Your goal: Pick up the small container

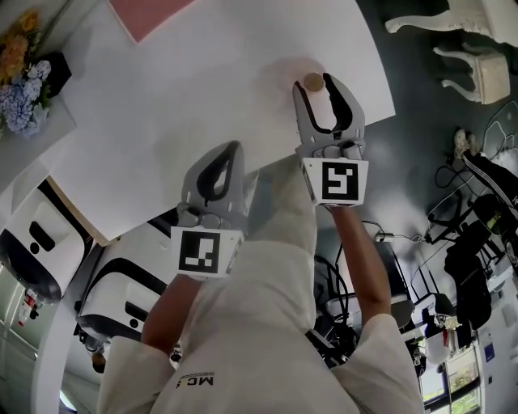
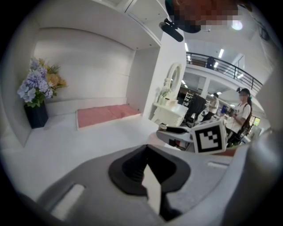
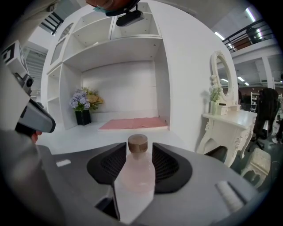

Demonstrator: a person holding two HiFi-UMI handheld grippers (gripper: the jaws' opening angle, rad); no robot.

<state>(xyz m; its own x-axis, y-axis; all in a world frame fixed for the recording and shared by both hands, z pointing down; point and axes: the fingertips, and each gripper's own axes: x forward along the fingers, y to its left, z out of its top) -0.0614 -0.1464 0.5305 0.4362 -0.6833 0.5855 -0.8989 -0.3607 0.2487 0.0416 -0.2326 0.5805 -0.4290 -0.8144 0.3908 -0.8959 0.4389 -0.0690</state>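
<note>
A small clear pinkish bottle (image 3: 137,174) with a brown cap (image 1: 312,81) stands on the white table (image 1: 202,89) near its right edge. My right gripper (image 1: 320,83) is around it, and the bottle rises between the two black pads (image 3: 164,163). The jaws stand wide, with a gap on each side of the cap. In the head view the cap sits close to the left fingertip. My left gripper (image 1: 232,149) hovers at the table's near edge, left of the right one. Its jaws meet at the tip (image 2: 148,170) with nothing between them.
A pink mat (image 1: 150,16) lies at the back of the table. A dark vase of flowers (image 1: 20,73) stands at the far left. Right of the table are a white dressing table (image 3: 230,119) and a stool (image 1: 481,73). White machines (image 1: 32,242) stand below the near edge.
</note>
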